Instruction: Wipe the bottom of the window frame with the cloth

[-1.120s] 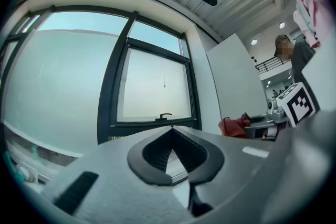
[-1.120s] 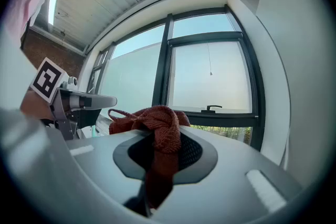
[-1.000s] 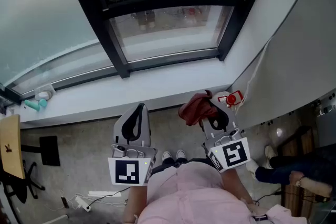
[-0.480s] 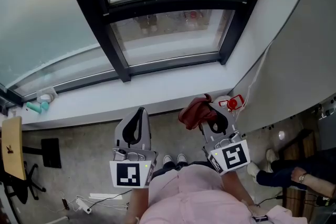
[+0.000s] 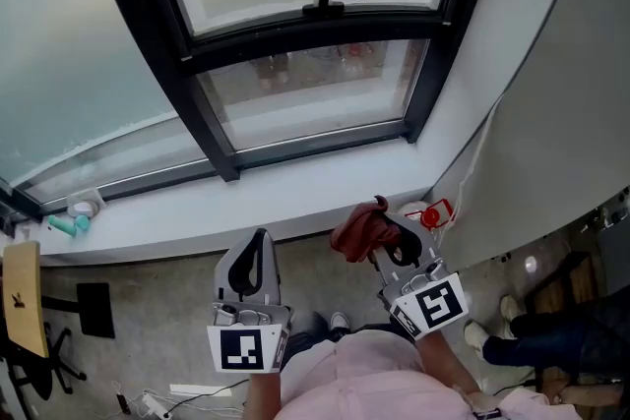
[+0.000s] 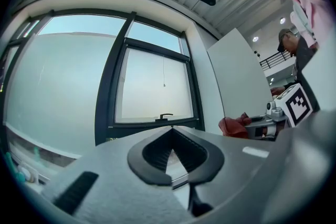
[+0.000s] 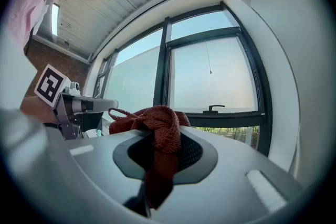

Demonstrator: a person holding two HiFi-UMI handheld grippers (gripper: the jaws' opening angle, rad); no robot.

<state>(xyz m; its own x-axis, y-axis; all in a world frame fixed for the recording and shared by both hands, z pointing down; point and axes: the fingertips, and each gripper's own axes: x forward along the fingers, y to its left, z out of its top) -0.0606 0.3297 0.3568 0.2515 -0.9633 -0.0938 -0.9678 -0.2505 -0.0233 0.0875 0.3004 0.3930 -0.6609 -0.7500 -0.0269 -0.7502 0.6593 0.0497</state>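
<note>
Wiping looks not yet started: the right gripper [image 5: 382, 233] clamps the red cloth [image 5: 356, 229], short of the window frame [image 5: 315, 141]. The left gripper [image 5: 259, 239] is closed, empty.

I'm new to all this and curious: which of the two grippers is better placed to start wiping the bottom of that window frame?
Right. The right gripper clamps the red cloth, while the left gripper is shut and empty. Both sit about equally far below the window frame.

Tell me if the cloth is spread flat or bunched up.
Bunched up: the red cloth is a crumpled wad clamped in the right gripper.
</note>
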